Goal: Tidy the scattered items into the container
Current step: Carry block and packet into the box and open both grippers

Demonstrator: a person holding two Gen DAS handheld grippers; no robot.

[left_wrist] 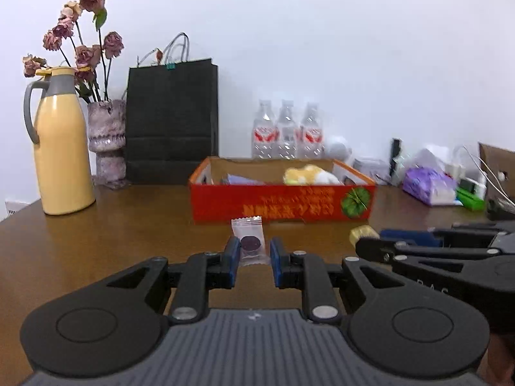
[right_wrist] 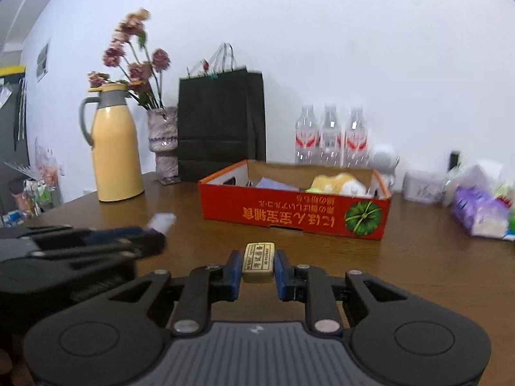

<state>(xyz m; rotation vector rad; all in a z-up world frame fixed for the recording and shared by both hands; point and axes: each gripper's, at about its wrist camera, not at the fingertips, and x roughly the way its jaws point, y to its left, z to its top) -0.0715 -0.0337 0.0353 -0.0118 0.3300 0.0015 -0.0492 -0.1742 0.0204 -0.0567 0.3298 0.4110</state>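
Observation:
In the left wrist view my left gripper (left_wrist: 255, 252) is shut on a clear candy packet (left_wrist: 250, 234) with a dark round sweet inside, held above the brown table. In the right wrist view my right gripper (right_wrist: 258, 265) is shut on a small cream-gold wrapped bar (right_wrist: 258, 255). A red cardboard box (left_wrist: 280, 201) (right_wrist: 289, 217) stands just beyond both grippers, with a yellow-white soft item (right_wrist: 334, 183) and a purple item inside. Each gripper shows in the other's view: the right gripper (left_wrist: 365, 241) with the gold bar, the left gripper (right_wrist: 154, 236) with the packet (right_wrist: 162, 220).
Behind the box stand a yellow thermos jug (left_wrist: 62, 148), a vase of dried flowers (left_wrist: 106, 135), a black paper bag (left_wrist: 172, 128) and three water bottles (left_wrist: 286, 132). A purple tissue pack (left_wrist: 428, 185) and small clutter lie at the right along the wall.

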